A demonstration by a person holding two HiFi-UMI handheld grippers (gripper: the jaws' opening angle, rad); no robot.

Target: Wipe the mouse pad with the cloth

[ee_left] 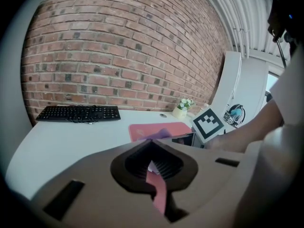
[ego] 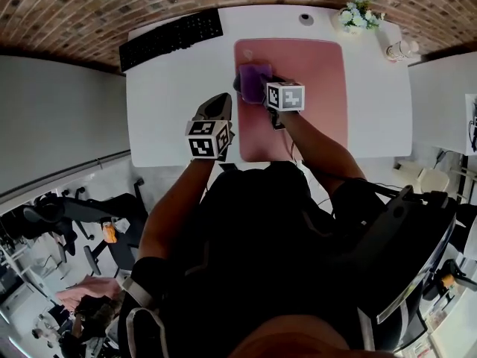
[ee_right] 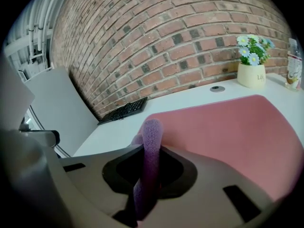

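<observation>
A pink mouse pad (ego: 305, 103) lies on the white table (ego: 164, 103), and shows too in the right gripper view (ee_right: 223, 127) and the left gripper view (ee_left: 142, 129). My right gripper (ego: 262, 88) hovers over the pad's near-left part, shut on a purple cloth (ego: 254, 80). In its own view the cloth (ee_right: 153, 129) stands up, pinched between the jaws of the right gripper (ee_right: 150, 152). My left gripper (ego: 219, 104) hangs at the pad's left edge. In its own view the left gripper (ee_left: 153, 167) is shut with nothing in it, only a thin slit showing pink.
A black keyboard (ego: 170, 37) lies at the table's far left. A flower pot (ego: 356, 15) and a small bottle (ego: 401, 49) stand at the far right, with a small round disc (ego: 306, 19) beyond the pad. The brick wall (ee_right: 156, 37) rises behind.
</observation>
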